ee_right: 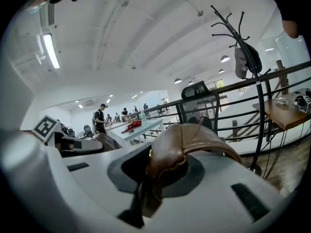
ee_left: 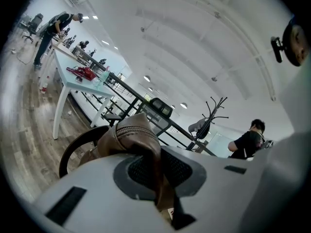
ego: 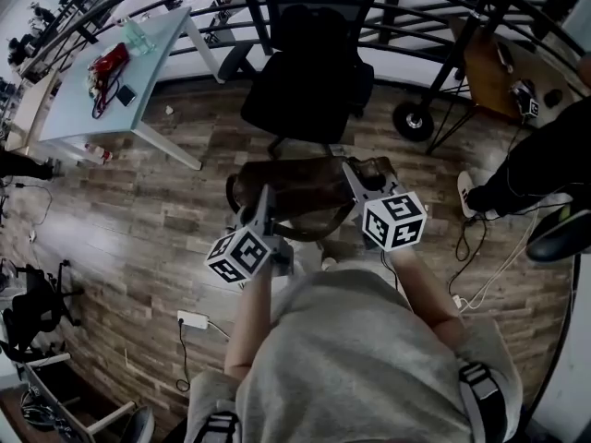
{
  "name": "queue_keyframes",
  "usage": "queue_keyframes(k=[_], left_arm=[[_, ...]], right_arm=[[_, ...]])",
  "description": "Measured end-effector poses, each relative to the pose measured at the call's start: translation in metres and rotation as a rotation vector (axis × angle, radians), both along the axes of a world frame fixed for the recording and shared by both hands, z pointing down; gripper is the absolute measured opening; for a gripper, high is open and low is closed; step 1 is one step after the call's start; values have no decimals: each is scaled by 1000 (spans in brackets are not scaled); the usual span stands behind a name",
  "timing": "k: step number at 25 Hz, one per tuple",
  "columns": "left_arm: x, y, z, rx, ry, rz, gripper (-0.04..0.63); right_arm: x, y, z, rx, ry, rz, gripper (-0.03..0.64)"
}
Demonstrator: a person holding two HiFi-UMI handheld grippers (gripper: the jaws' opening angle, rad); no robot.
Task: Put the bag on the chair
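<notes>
A brown leather bag [ego: 305, 190] hangs in the air between my two grippers, just in front of a black office chair [ego: 309, 72]. My left gripper [ego: 262, 212] is shut on the bag's left end, where the zip edge [ee_left: 133, 130] bulges out of the jaws and a dark strap loops to the left. My right gripper [ego: 362, 185] is shut on the bag's right end; the brown leather [ee_right: 182, 144] fills its jaws and a strap arches over to the right. The chair seat lies beyond and below the bag.
A pale blue table [ego: 111, 72] with red items stands at the left of the chair. A black railing [ego: 416, 7] runs behind it. A coat stand's base [ego: 414, 120] and a wooden desk [ego: 503, 72] are at the right, near a person's legs [ego: 526, 169]. Cables and a power strip [ego: 192, 319] lie on the wooden floor.
</notes>
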State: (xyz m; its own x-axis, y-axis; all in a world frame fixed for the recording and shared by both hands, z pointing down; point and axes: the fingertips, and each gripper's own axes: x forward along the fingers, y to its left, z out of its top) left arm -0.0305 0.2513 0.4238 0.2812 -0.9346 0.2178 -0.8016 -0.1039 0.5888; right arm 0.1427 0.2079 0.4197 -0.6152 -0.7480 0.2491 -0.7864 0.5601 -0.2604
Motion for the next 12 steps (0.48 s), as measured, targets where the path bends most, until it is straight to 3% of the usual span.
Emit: queue_keyframes(k=[12], left_arm=[[-23,-51,10,-13,18,24,26]], right_arm=[[-21,-46,7,-27,-10,10,41]])
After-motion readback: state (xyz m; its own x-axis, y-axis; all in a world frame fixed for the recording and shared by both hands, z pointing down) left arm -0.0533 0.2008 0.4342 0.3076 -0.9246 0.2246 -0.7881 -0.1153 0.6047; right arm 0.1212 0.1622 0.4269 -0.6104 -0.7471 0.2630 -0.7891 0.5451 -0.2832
